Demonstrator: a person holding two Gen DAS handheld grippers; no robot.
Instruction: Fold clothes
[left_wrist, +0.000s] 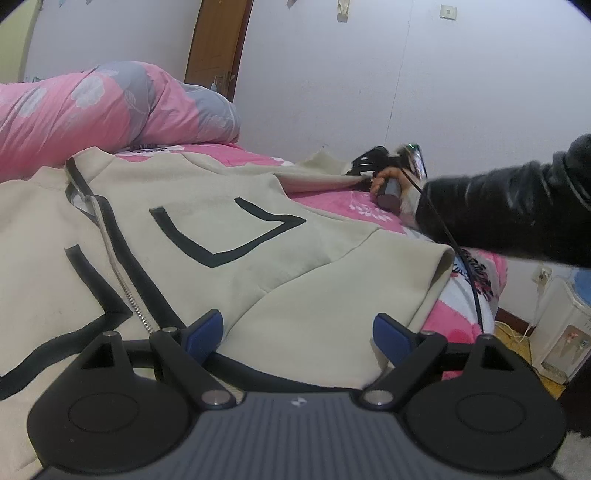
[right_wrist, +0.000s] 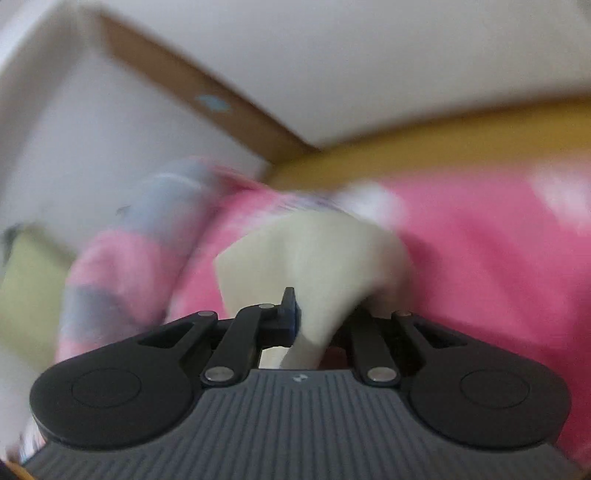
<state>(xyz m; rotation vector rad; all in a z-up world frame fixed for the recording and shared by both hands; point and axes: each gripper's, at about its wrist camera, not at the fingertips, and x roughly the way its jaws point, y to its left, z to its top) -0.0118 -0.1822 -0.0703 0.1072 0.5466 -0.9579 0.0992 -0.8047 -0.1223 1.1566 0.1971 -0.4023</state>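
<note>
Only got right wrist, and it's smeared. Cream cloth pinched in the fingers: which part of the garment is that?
Observer: Looks like the far sleeve's end of the cream zip jacket. The left wrist view shows the right gripper there, with the jacket body spread on the pink bed.
Operator: Left gripper busy?
Observer: No. The left gripper is open over the near hem, gripping nothing.
Operator: Any snag risk?
Observer: A black cable hangs from the right hand past the jacket's near corner.
</note>
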